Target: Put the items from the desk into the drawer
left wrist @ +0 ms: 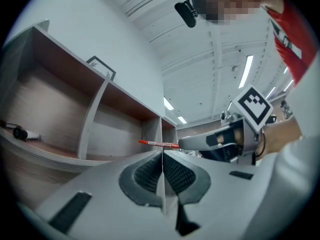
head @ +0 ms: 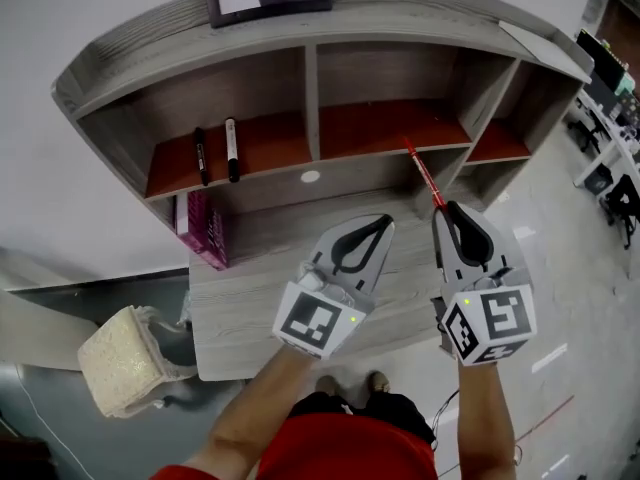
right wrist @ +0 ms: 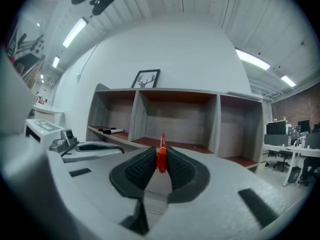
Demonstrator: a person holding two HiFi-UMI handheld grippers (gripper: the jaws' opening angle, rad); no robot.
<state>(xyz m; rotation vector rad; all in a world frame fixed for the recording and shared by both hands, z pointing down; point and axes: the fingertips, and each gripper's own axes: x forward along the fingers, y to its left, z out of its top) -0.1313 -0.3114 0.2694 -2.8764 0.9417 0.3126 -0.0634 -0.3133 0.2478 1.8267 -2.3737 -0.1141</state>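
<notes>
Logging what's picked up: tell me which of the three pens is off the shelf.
The red pen, clamped in the right gripper; the two black markers lie in the left shelf compartment.

Straight ahead of the right fingers (head: 452, 256), the middle compartment's red-brown floor (head: 375, 128) in the grey wooden shelf unit (head: 400, 23) lies open between upright dividers (head: 311, 98). The thin red pen (head: 424, 176) juts from those fingers toward its front edge. Ahead and left of the left fingers (head: 365, 236), two black markers (head: 232, 150) occupy the left compartment. A magenta box (head: 205, 230) stands on the grey wooden surface (head: 260, 308) below.
</notes>
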